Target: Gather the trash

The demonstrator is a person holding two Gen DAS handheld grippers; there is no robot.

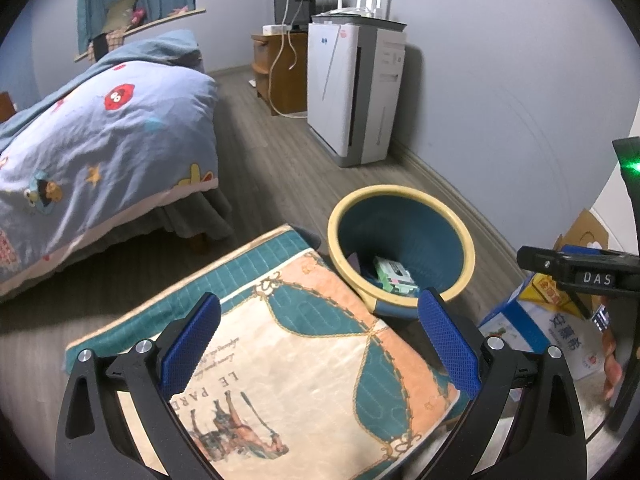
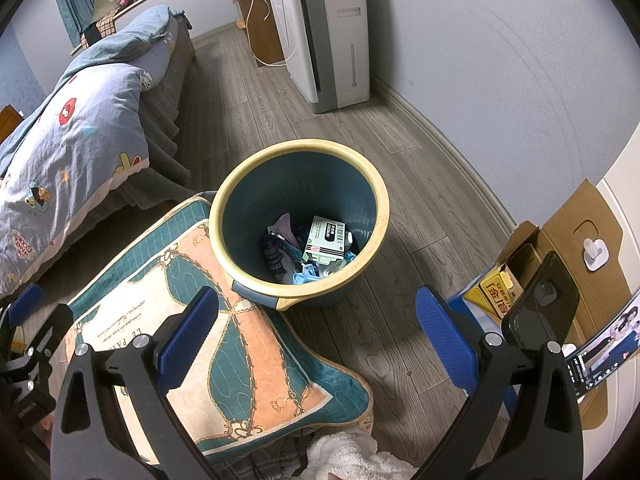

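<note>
A blue waste bin (image 1: pixel 460 240) (image 2: pixel 360 184) with a cream rim stands on the wood floor. Inside it lie a green-and-white box (image 2: pixel 326 240) (image 1: pixel 394 274), a dark bottle (image 2: pixel 273 254) and crumpled wrappers. My left gripper (image 1: pixel 320 340) hangs open over a patterned cushion (image 1: pixel 304 360), just short of the bin, nothing between its blue pads. My right gripper (image 2: pixel 316 336) is also open and empty, above the cushion (image 2: pixel 240 352) and the floor in front of the bin. The right gripper's body (image 1: pixel 580 274) shows at the right edge of the left wrist view.
A bed with a blue cartoon duvet (image 1: pixel 92 152) (image 2: pixel 72 128) fills the left. A white air purifier (image 1: pixel 352 88) (image 2: pixel 320 32) stands against the wall. An open cardboard box with yellow and blue cartons (image 2: pixel 560 264) (image 1: pixel 536 320) sits right of the bin. A white towel (image 2: pixel 352 456) lies near the bottom edge.
</note>
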